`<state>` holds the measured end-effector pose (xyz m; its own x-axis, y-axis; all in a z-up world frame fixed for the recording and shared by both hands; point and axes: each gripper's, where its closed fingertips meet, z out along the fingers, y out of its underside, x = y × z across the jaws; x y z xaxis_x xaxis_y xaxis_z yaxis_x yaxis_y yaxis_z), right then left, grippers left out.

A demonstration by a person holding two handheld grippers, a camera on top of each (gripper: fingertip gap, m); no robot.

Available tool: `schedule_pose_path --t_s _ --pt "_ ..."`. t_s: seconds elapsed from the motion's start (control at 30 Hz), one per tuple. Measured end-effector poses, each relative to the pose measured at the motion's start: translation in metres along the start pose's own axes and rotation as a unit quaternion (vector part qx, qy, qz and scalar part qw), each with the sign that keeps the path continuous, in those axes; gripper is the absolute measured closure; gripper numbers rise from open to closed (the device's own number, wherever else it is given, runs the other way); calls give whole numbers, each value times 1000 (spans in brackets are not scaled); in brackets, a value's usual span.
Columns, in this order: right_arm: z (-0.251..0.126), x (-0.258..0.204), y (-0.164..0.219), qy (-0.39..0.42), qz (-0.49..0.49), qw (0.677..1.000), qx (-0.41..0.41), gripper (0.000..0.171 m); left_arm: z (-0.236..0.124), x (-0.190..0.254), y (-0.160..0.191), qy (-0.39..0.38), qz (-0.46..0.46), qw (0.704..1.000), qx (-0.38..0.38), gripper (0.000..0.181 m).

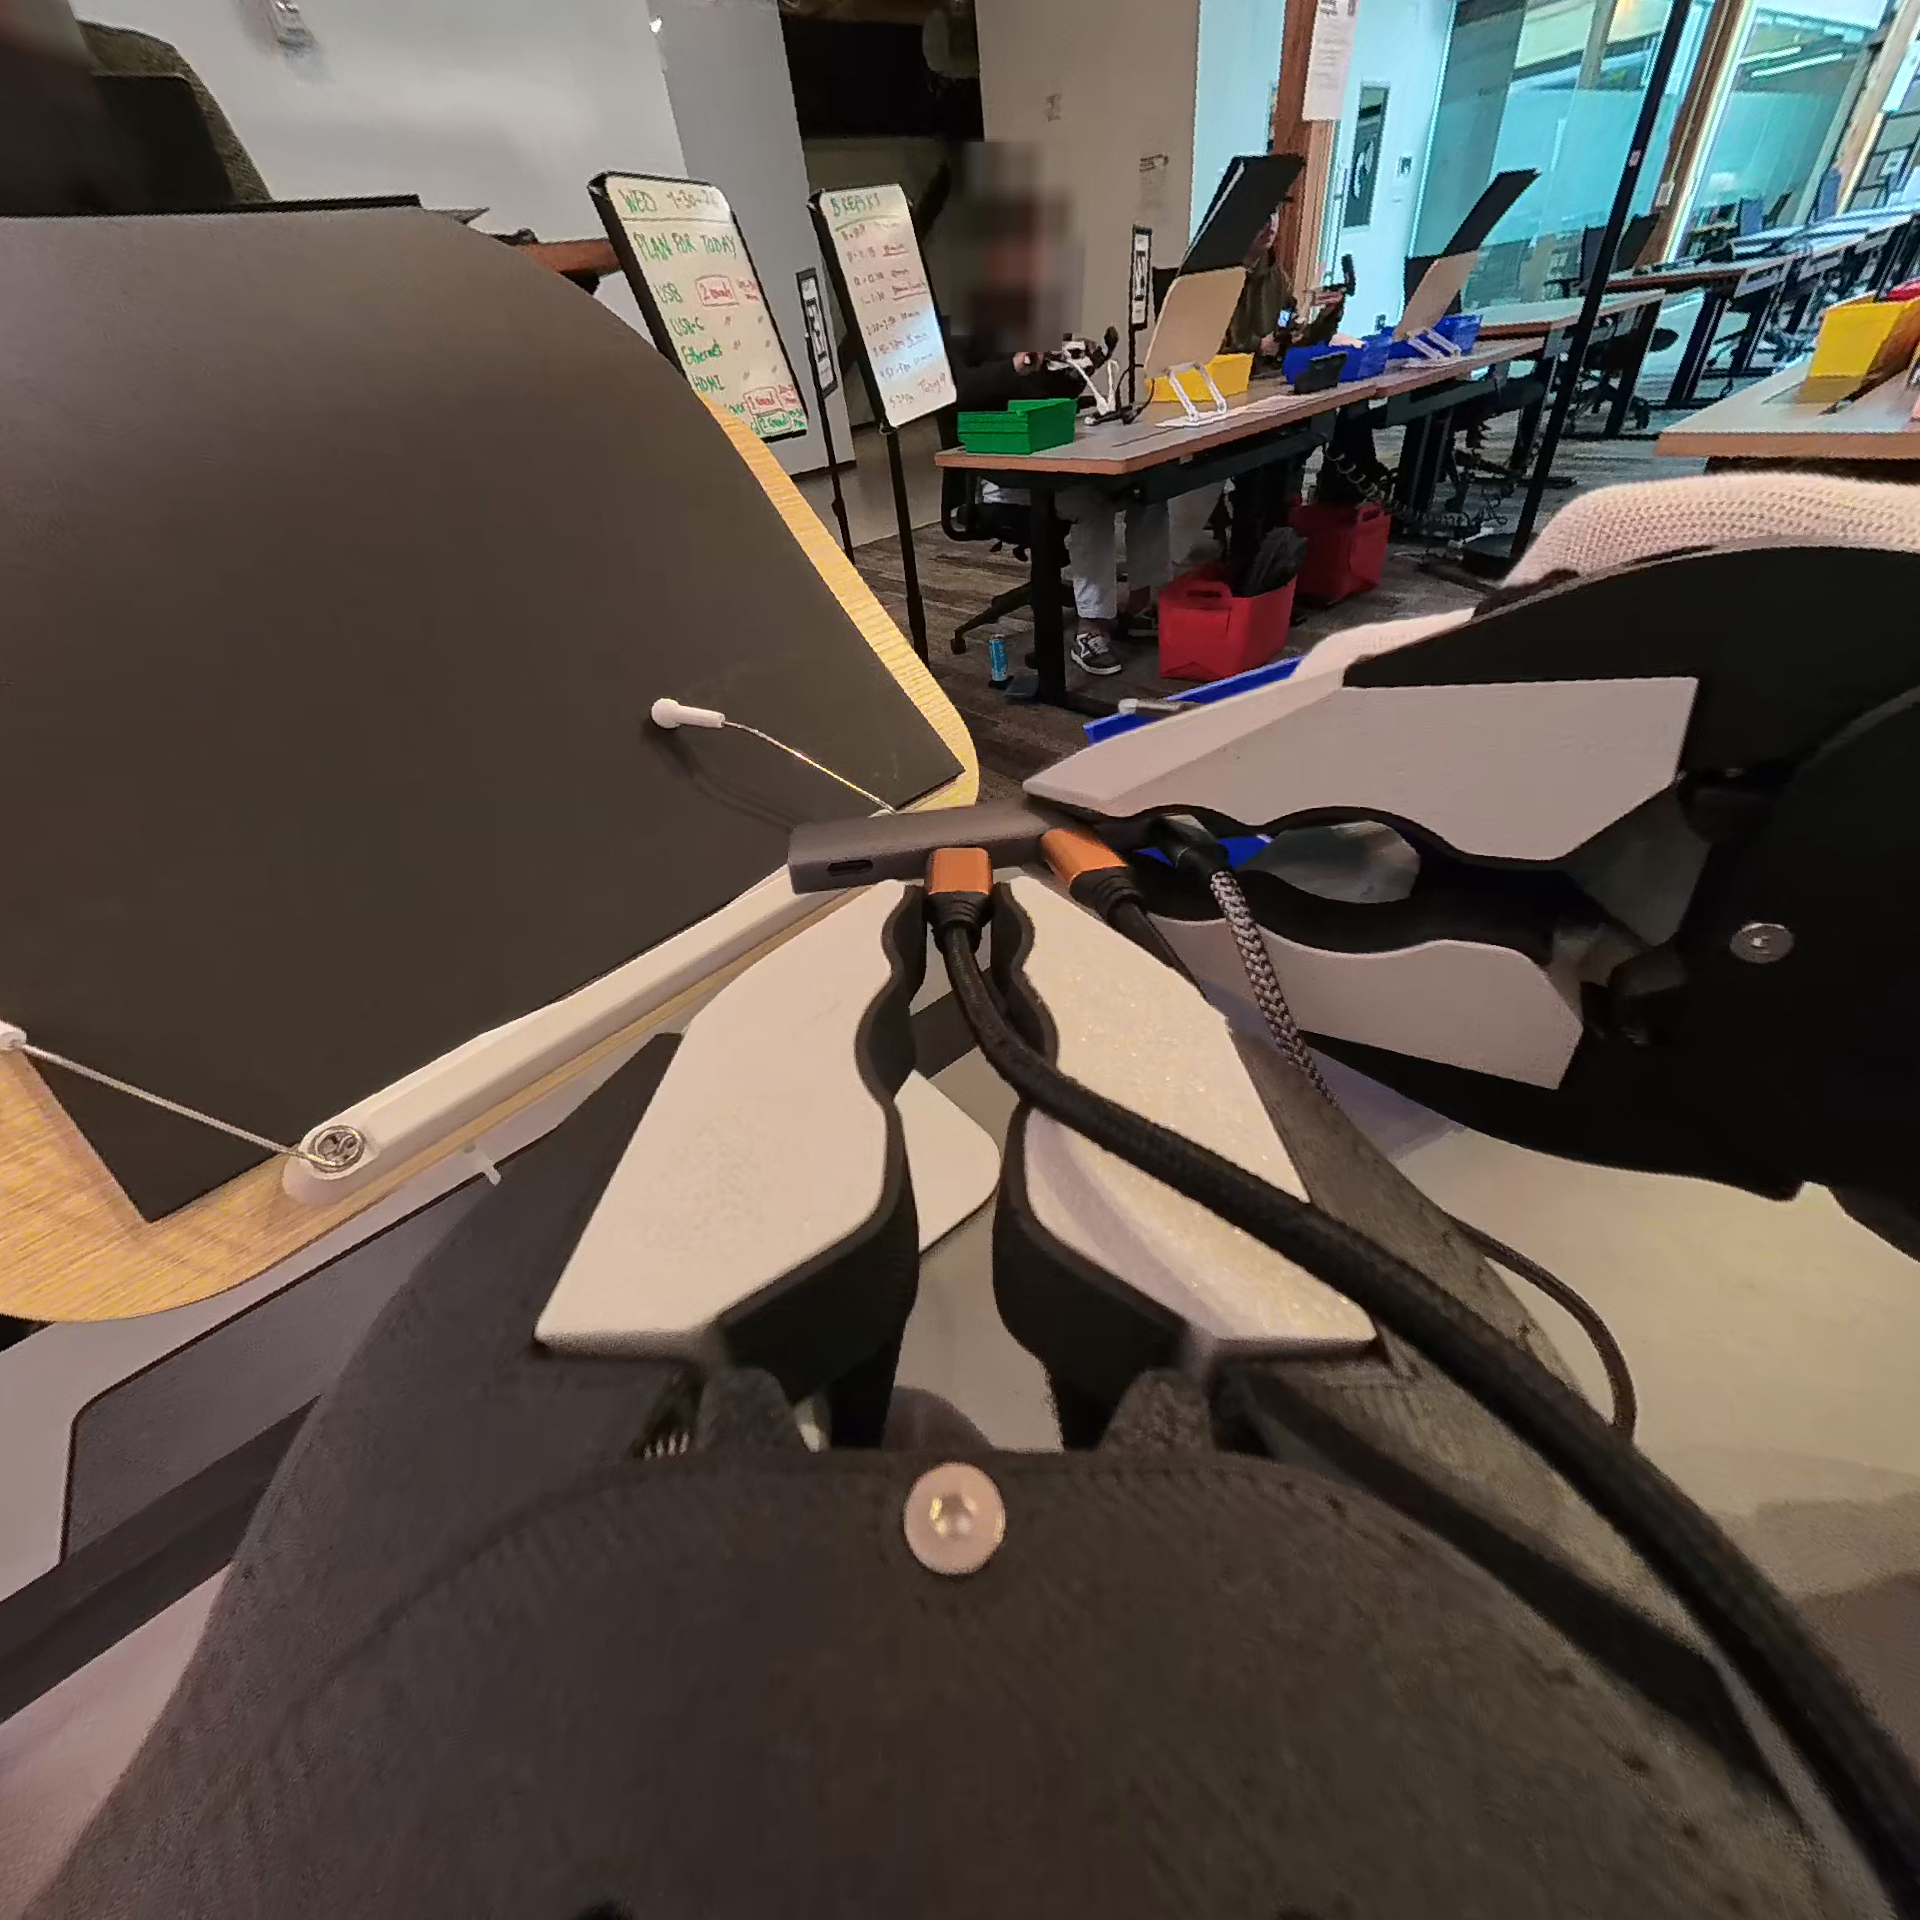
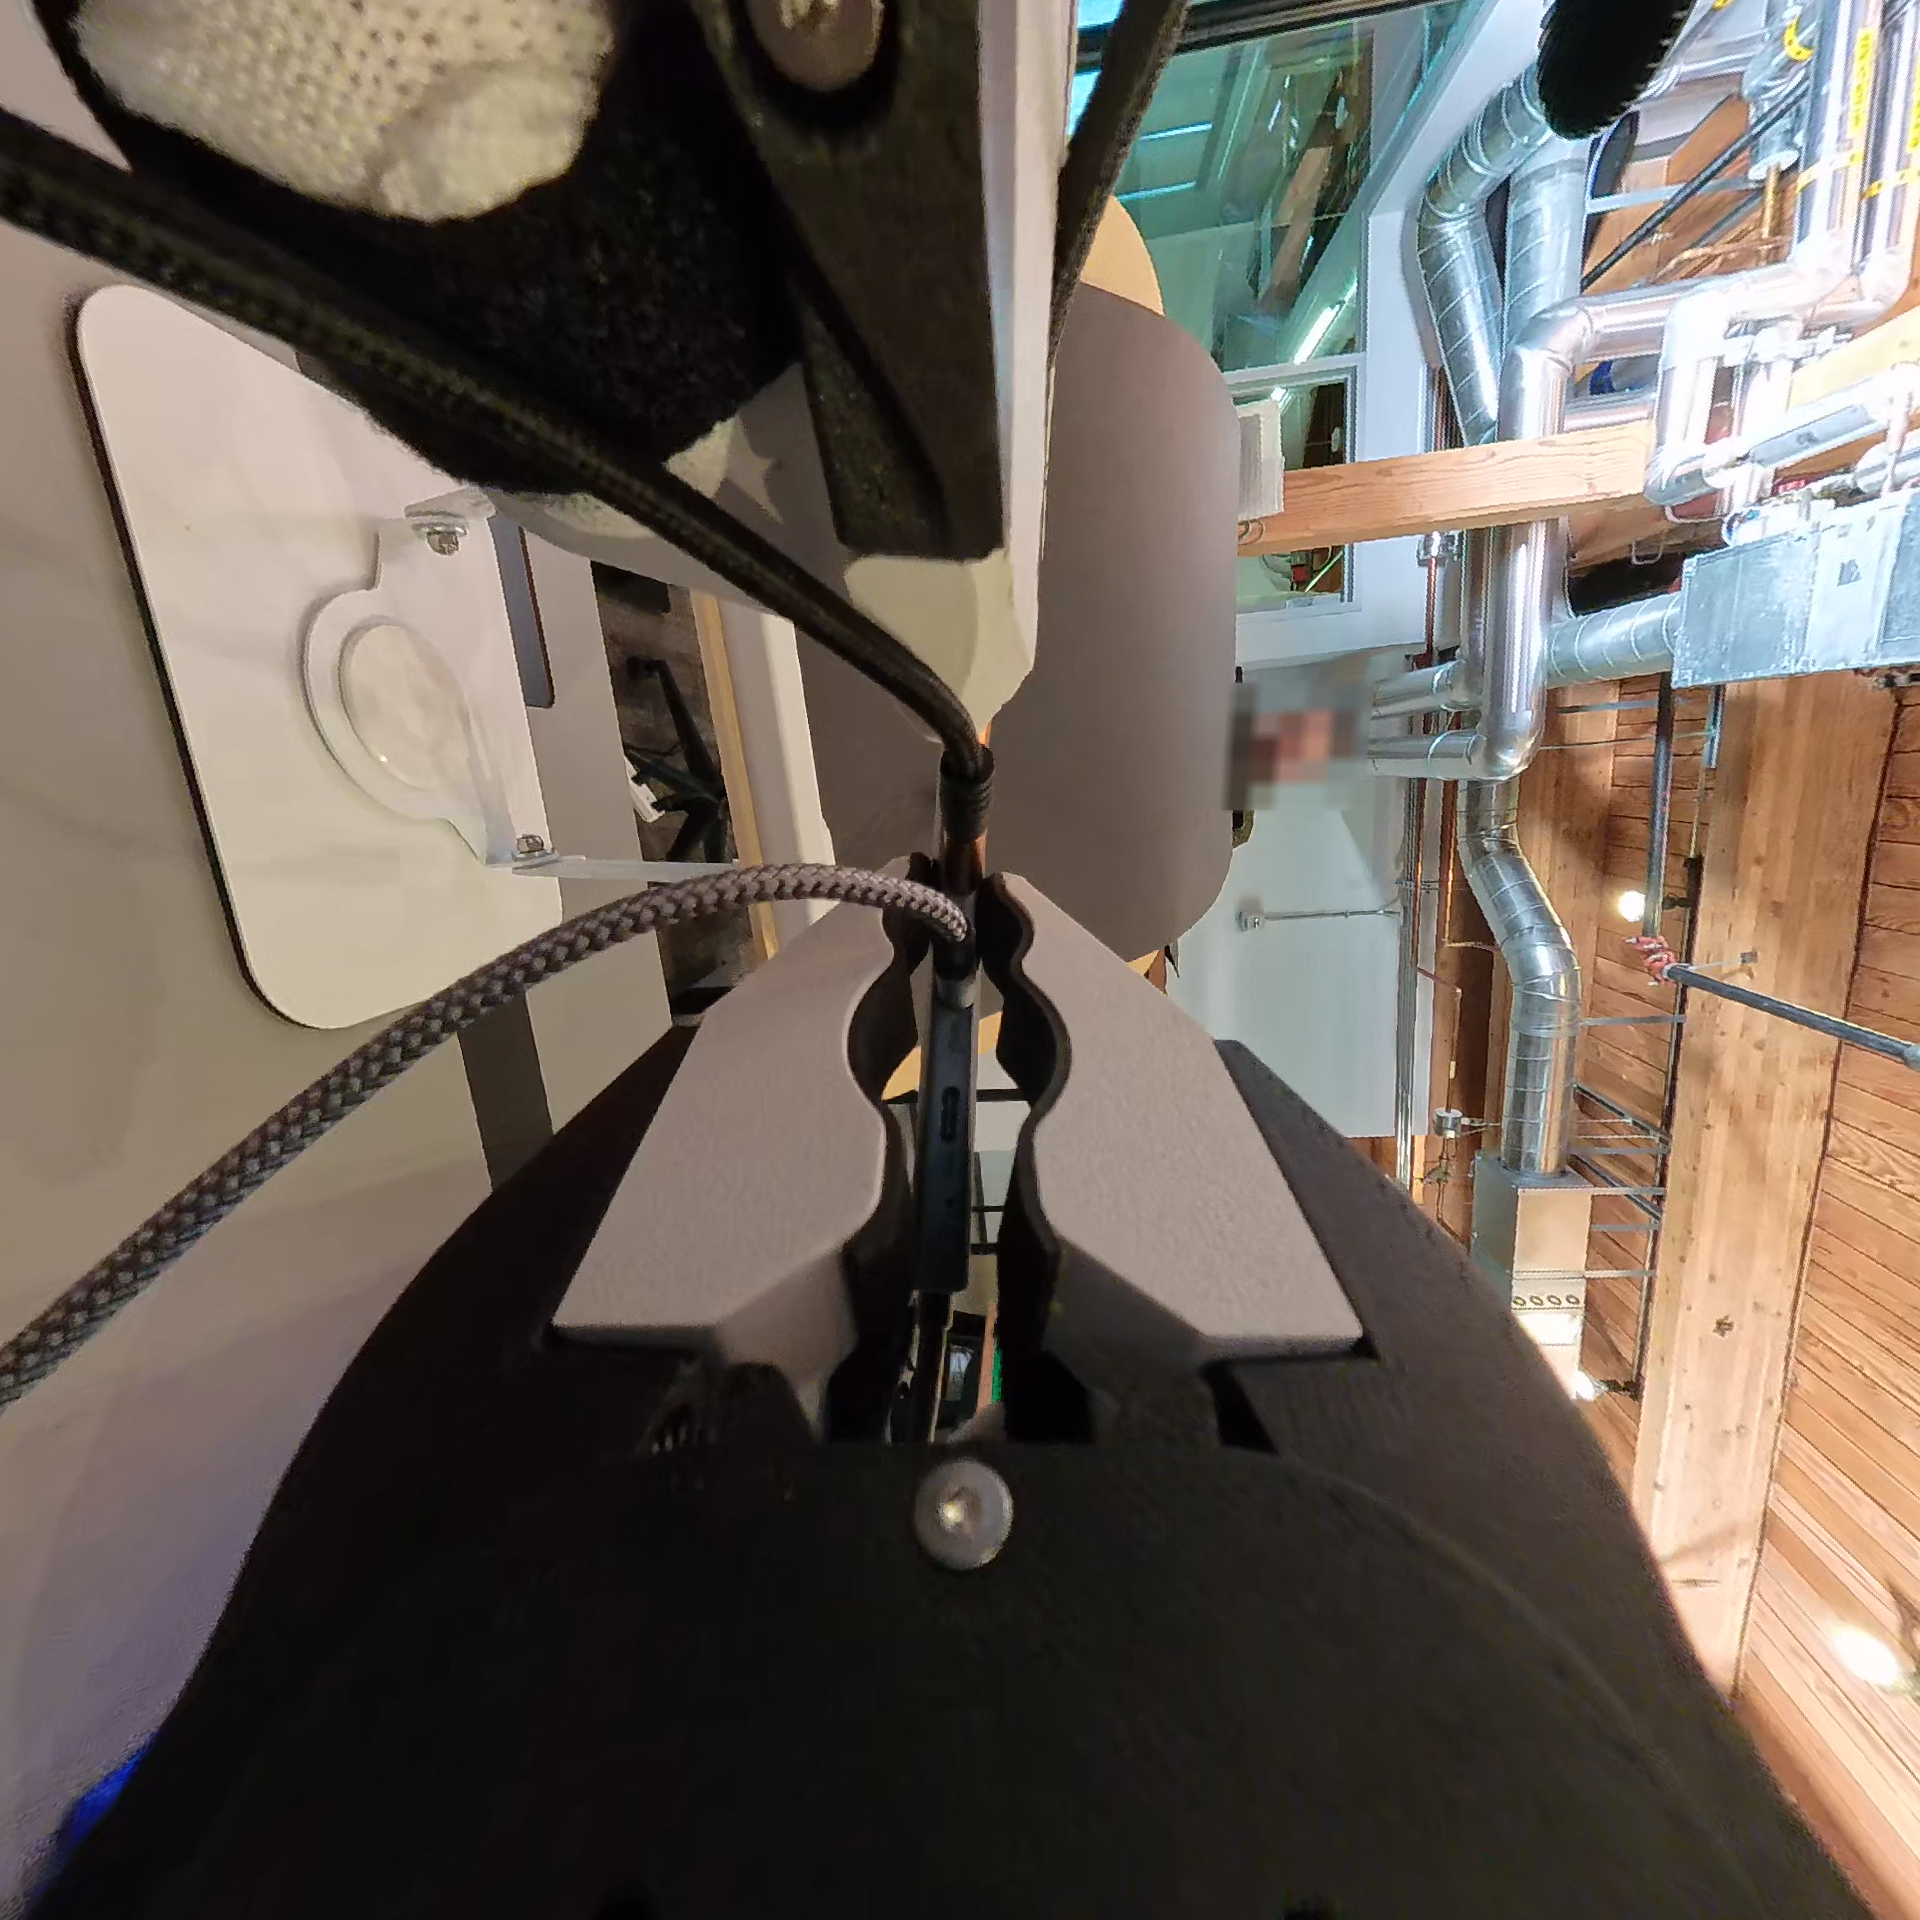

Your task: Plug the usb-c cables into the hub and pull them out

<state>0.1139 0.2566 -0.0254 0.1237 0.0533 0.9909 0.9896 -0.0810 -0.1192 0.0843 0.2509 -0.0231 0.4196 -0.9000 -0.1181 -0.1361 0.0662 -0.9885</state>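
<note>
A slim grey hub [image 1: 883,847] is held in the air, and my right gripper [image 1: 1101,847] comes in from the right, shut on its right end. Two black braided USB-C cables with orange-collared plugs sit in the hub's near side. My left gripper [image 1: 958,902] is shut on the left plug [image 1: 956,871]. The second plug [image 1: 1075,854] sits beside it, not gripped. The hub's grey braided lead [image 1: 1262,997] hangs to the right. In the right wrist view my right gripper [image 2: 951,904] clamps the hub [image 2: 948,1122] edge-on, with my left gripper's fingers [image 2: 987,665] and the black cable [image 2: 623,488] just beyond.
A tilted black board with a wooden rim [image 1: 416,582] stands close on the left, with a white bar [image 1: 623,1023] along its lower edge. A blue bin [image 1: 1195,698] lies behind the hub. Whiteboards, desks with coloured bins and a seated person are farther back. My two grippers' fingertips are within a few centimetres of each other.
</note>
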Motion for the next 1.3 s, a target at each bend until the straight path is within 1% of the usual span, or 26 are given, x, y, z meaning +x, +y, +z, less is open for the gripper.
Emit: schedule_pose_path --t_s 0.6,1.07,1.3 --pt "-1 0 -4 9 -3 1000 2 164 0 -1 -1 -22 0 1000 16 169" --pt "-2 -2 -5 8 -10 1000 3 164 0 -1 1 -3 -27 1000 15 169" --pt "-4 -3 -6 5 -15 1000 1 164 2 0 3 -1 -25 1000 12 168"
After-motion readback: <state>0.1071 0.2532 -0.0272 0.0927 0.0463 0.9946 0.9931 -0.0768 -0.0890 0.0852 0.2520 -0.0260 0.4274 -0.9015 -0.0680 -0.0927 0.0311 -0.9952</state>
